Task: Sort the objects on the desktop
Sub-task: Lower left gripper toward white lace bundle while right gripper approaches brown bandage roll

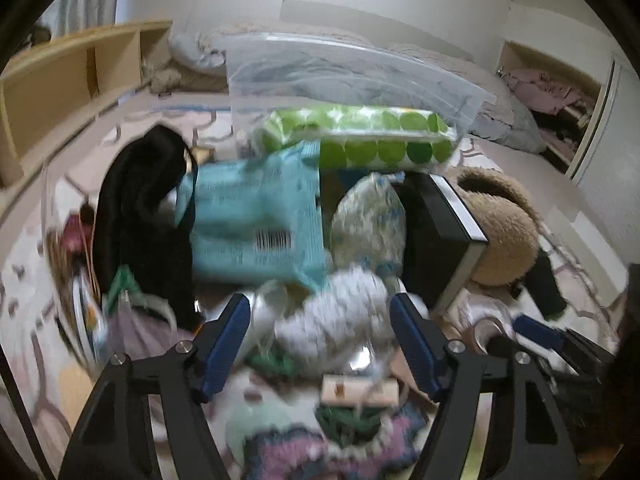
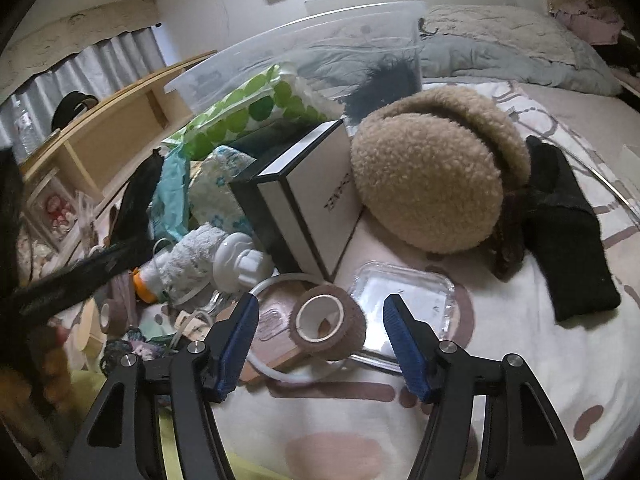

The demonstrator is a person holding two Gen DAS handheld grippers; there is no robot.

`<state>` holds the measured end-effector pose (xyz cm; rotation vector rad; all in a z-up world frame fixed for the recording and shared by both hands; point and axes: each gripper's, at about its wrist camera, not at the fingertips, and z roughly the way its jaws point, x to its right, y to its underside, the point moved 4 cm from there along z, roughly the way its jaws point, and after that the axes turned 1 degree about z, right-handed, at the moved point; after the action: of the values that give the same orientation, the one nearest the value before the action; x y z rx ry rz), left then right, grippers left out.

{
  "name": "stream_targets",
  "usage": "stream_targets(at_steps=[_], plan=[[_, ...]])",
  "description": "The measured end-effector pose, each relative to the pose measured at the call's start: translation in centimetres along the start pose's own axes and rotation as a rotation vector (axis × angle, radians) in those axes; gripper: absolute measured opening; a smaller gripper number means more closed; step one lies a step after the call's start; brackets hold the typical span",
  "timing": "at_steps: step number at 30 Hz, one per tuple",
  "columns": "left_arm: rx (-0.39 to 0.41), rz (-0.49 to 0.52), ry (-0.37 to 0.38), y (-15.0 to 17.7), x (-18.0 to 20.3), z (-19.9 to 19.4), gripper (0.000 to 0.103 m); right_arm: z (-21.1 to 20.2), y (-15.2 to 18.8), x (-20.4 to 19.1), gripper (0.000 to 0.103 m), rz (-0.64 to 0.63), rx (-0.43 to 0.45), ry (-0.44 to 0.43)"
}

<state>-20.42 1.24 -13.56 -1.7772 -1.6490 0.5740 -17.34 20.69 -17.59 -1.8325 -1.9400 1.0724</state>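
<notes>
My left gripper [image 1: 320, 312] is open over a pile of clutter, its blue pads either side of a fluffy white-grey cloth [image 1: 340, 312]. Behind it lie a teal packet [image 1: 256, 216], a black-and-white box [image 1: 440, 232] and a green-dotted pouch [image 1: 360, 136]. My right gripper [image 2: 320, 316] is open around a brown tape roll [image 2: 326, 322] that lies between its fingers, untouched. Beyond stand the same box [image 2: 316, 208], a tan fuzzy hat [image 2: 432, 168] and a clear plastic tray [image 2: 404, 300].
A clear storage bin [image 2: 304, 48] lies tipped at the back, also shown in the left view [image 1: 352, 76]. A black sock [image 2: 568, 232] lies right. A black cloth [image 1: 140, 208] hangs left. Wooden shelves [image 1: 80, 72] line the left wall. Bedding [image 2: 500, 40] lies behind.
</notes>
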Motion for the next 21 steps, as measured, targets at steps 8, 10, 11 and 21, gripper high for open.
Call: stream_targets(at_steps=[8,10,11,21], plan=[[-0.027,-0.02,0.048,0.7,-0.3,2.6,0.072,0.3,0.0,0.3,0.065,0.036,-0.016,-0.046],[-0.04,-0.048,0.091,0.9,-0.6,2.9,0.072,0.5,0.1,0.4,0.065,0.047,-0.023,-0.056],[-0.049,-0.06,0.113,0.9,-0.7,3.0,0.072,0.5,0.1,0.4,0.065,0.053,-0.026,-0.06],[-0.146,-0.129,0.292,2.5,-1.1,3.0,0.07,0.5,0.1,1.0,0.065,0.095,-0.027,-0.059]])
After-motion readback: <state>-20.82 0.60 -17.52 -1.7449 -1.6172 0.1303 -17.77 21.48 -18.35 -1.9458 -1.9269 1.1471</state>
